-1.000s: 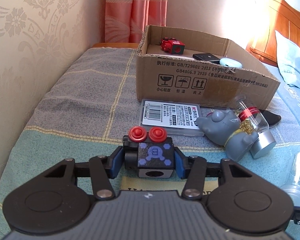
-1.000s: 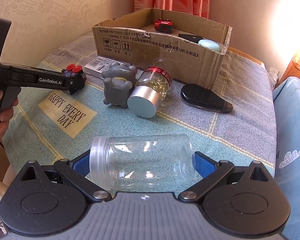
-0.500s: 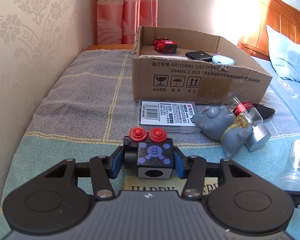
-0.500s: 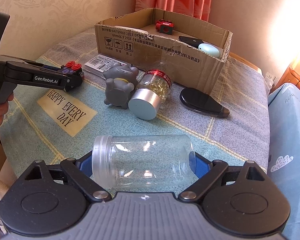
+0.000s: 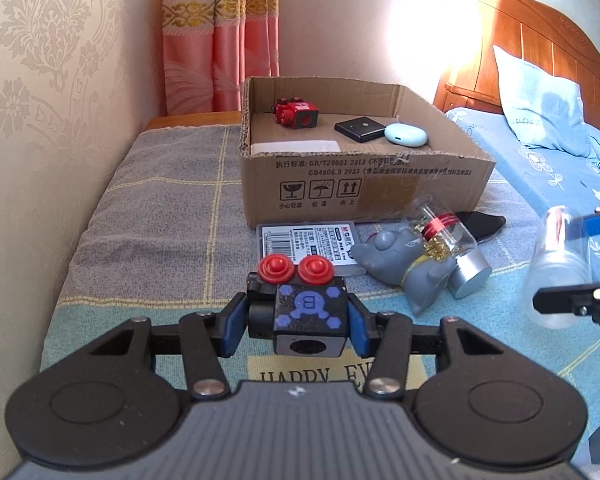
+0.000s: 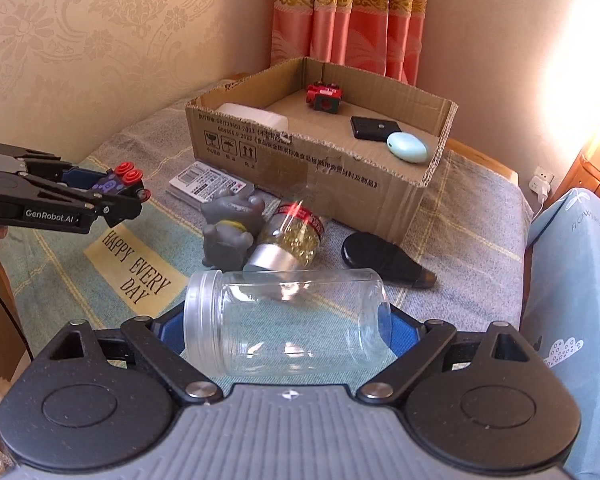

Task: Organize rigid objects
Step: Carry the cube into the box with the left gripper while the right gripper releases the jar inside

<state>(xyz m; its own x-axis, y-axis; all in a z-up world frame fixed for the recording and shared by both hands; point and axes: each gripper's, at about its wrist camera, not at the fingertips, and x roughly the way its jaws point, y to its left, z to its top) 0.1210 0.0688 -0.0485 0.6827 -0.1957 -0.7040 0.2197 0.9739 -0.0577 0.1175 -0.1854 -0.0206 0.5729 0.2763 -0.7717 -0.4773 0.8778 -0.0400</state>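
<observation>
Black cube toy (image 5: 305, 316) clamped by left gripper (image 5: 298, 322), clear jar (image 6: 288, 322) gripped sideways — right gripper (image 6: 288, 330).

One cardboard box (image 5: 364, 184) holds four things: one red cube toy (image 5: 296, 114), one black flat case (image 5: 360, 129), one pale blue pod (image 5: 405, 135), one white block (image 5: 294, 147). Outside it I count two jars, one clear empty jar (image 6: 288, 322) and one bead-filled jar (image 6: 290, 236), one black cube toy (image 5: 310, 314), one grey figurine (image 5: 404, 268), one labelled flat case (image 5: 306, 242), one dark pouch (image 6: 384, 258)
</observation>
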